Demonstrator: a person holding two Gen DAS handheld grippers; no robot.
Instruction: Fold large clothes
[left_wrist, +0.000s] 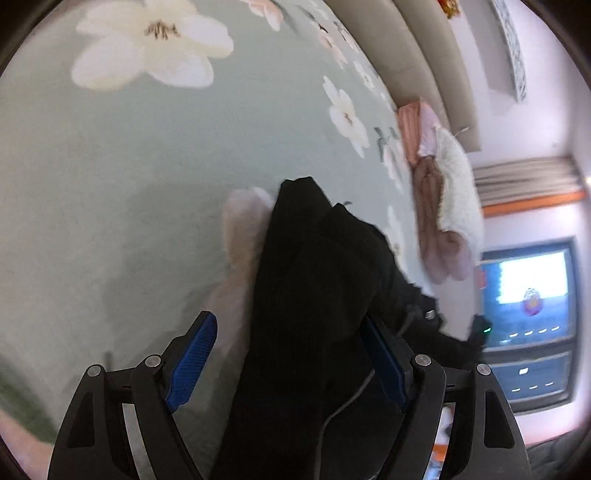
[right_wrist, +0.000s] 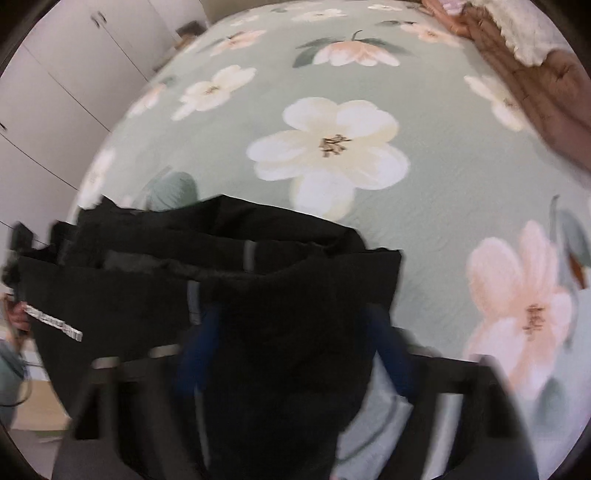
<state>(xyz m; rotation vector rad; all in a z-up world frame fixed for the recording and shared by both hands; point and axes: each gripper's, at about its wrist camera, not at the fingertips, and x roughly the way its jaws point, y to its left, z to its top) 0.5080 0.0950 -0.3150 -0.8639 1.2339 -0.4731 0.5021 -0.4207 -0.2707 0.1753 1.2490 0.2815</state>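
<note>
Evidently both grippers, left (left_wrist: 286, 356) and right (right_wrist: 295, 354), stand spread around the black garment (right_wrist: 236, 280); white label (right_wrist: 55, 320) at 9 o'clock, blurred, unreadable

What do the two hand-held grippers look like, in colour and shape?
The left hand-held gripper has black angular link arms with silver round pivot pins and blue textured finger pads. The right hand-held gripper is blurred, but shows the same black frame and blue pads.

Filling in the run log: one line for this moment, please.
stage: fold underway | black garment bunched on floral bedspread | left gripper open, cloth between fingers | right gripper blurred, state unclear
</note>
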